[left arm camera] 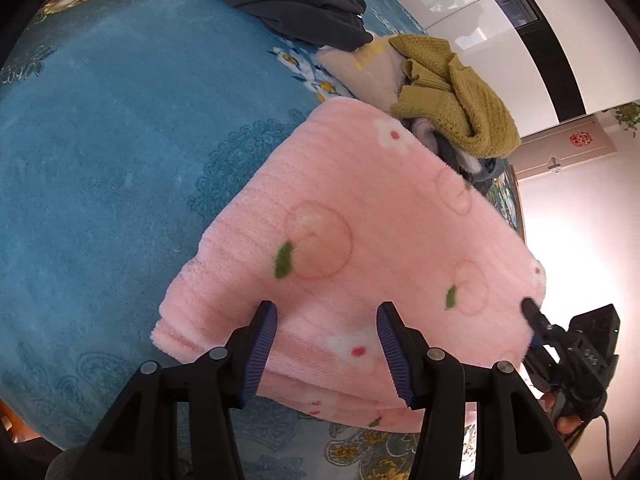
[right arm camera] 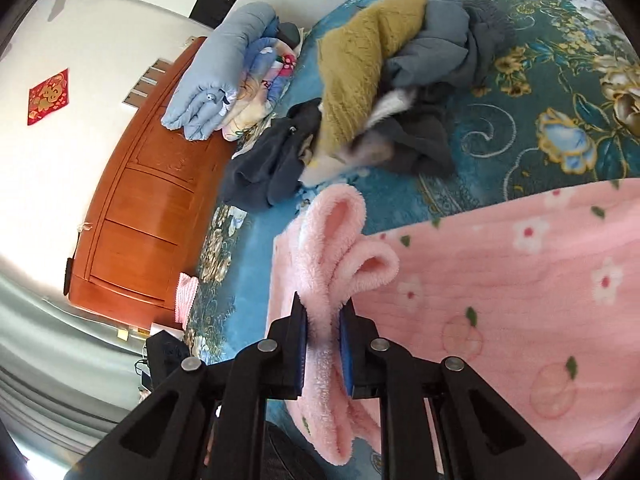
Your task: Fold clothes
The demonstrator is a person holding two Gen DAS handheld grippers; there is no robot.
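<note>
A fluffy pink garment (left arm camera: 360, 220) printed with flowers and peaches is folded into a thick slab and held up over the blue bed. My left gripper (left arm camera: 326, 312) is closed on its near folded edge, and the fabric fills the gap between the blue pads. In the right wrist view, my right gripper (right arm camera: 324, 308) is shut on a bunched fold of the same pink garment (right arm camera: 520, 280), which loops out beyond the fingertips. The right gripper's fingers (left arm camera: 534, 312) also show at the garment's right corner in the left wrist view, held by a hand.
A blue floral bedspread (left arm camera: 100, 140) covers the bed. An unfolded heap holds a mustard knit sweater (right arm camera: 360, 60) and dark grey clothes (right arm camera: 440, 48). A black garment (left arm camera: 296, 0) lies at the far side. A wooden headboard (right arm camera: 136, 208) carries a rolled light-blue quilt (right arm camera: 224, 68).
</note>
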